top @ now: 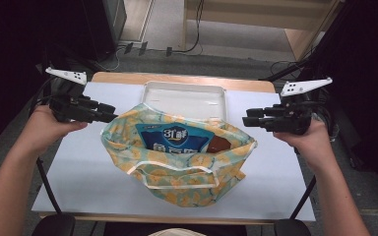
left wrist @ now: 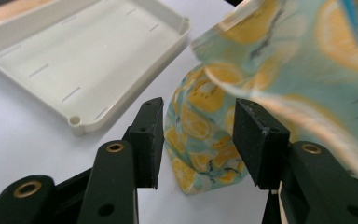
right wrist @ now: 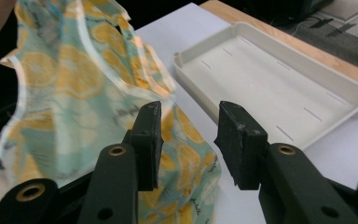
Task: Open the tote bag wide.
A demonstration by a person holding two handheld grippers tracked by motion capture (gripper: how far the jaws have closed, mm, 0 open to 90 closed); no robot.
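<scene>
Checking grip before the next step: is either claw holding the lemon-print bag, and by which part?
Neither. Both the left claw and right claw stand open, with the lemon-print bag slack beyond their pads, nothing pinched; they flank its open rim.

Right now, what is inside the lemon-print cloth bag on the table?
The lemon-print bag stands open. Inside it are a blue snack packet with white print and, beside it, part of something dark brown. Anything lower down is covered by the packet and the cloth.
</scene>
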